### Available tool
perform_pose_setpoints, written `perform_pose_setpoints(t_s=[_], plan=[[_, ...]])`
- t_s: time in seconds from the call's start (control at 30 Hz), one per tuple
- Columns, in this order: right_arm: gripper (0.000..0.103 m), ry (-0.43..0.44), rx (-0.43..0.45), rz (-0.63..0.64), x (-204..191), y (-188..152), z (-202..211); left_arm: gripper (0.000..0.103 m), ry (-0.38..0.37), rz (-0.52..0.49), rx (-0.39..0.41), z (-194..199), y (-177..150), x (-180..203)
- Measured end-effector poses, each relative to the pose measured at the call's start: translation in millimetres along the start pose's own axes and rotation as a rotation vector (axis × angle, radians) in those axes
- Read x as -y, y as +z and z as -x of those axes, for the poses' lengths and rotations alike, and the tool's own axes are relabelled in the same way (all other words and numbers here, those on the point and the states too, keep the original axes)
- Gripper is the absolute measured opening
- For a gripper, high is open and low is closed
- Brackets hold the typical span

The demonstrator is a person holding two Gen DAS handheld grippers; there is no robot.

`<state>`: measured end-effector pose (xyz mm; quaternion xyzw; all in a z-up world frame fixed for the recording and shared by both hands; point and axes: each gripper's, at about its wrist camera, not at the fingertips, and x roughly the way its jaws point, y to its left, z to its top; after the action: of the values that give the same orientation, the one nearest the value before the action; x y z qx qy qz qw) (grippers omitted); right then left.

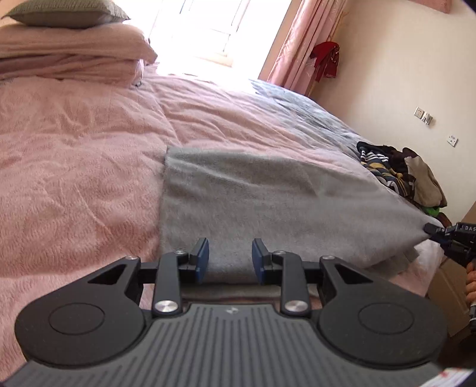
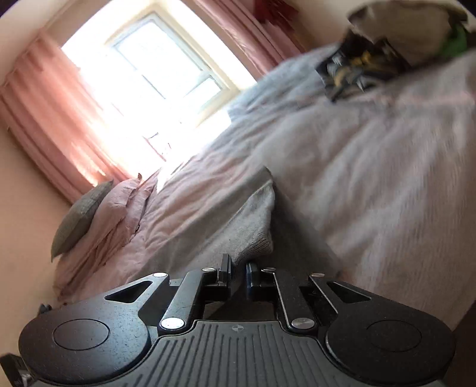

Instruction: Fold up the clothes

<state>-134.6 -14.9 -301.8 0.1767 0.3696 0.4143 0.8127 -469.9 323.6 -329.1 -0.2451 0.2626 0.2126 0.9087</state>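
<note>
A grey garment (image 1: 267, 202) lies spread flat on the pink bed cover (image 1: 74, 178), reaching the bed's near edge. My left gripper (image 1: 230, 259) hovers over the garment's near hem, open, with cloth showing in the gap and the blue pads (image 1: 203, 259) not pressing on it. My right gripper (image 1: 431, 229) pinches the garment's right corner and pulls it into a taut point off the bed's side. The right wrist view is tilted and blurred; there my right gripper (image 2: 238, 269) has its jaws almost together on a fold of the grey garment (image 2: 253, 220).
A pile of mixed clothes (image 1: 395, 172) sits at the bed's far right edge. Pillows (image 1: 65, 12) and folded pink bedding are stacked at the head. Pink curtains (image 1: 300, 44) frame a bright window. A hand (image 1: 471, 282) holds the right gripper beside the bed.
</note>
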Motion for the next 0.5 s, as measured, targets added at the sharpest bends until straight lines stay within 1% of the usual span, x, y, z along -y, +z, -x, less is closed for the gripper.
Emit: perform_pose_setpoints(t_s=[0.07, 0.13, 0.17, 0.2, 0.3, 0.33, 0.37, 0.43, 0.47, 0.5], plan=[[0.004, -0.080, -0.032, 0.015, -3.1, -9.2, -8.8, 0.026, 0.007, -0.001, -0.002, 1.4, -6.8, 2.4], [0.004, -0.194, -0.100, 0.053, 11.2, -28.8, -31.5, 0.025, 0.014, 0.001, -0.011, 1.8, -12.1, 4.8], [0.004, -0.207, -0.114, 0.014, 24.1, -38.0, -33.6, 0.025, 0.020, 0.001, -0.012, 4.2, -13.5, 5.9], [0.004, -0.205, -0.108, -0.036, 30.8, -41.9, -32.7, 0.025, 0.026, 0.005, -0.013, 8.7, -13.6, 6.2], [0.005, -0.205, -0.089, -0.096, 29.6, -41.4, -20.6, 0.026, 0.026, 0.041, -0.010, 22.7, -12.8, -0.3], [0.008, -0.195, -0.086, -0.126, 31.6, -40.7, -17.6, 0.026, 0.032, 0.027, -0.001, 26.3, -12.9, -0.8], [0.010, -0.177, -0.087, -0.170, 35.4, -39.1, -13.3, 0.026, 0.043, -0.016, 0.004, 30.0, -13.3, 1.6], [0.013, -0.167, -0.083, -0.230, 44.8, -36.1, -8.4, 0.026, 0.074, -0.103, -0.007, 30.9, -13.4, 7.3], [0.013, -0.161, -0.085, -0.251, 49.3, -36.7, -7.0, 0.026, 0.084, -0.122, -0.009, 30.5, -13.4, 8.7], [0.013, -0.151, -0.085, -0.264, 52.3, -37.0, -6.8, 0.026, 0.076, -0.104, -0.014, 29.4, -12.8, 6.2]])
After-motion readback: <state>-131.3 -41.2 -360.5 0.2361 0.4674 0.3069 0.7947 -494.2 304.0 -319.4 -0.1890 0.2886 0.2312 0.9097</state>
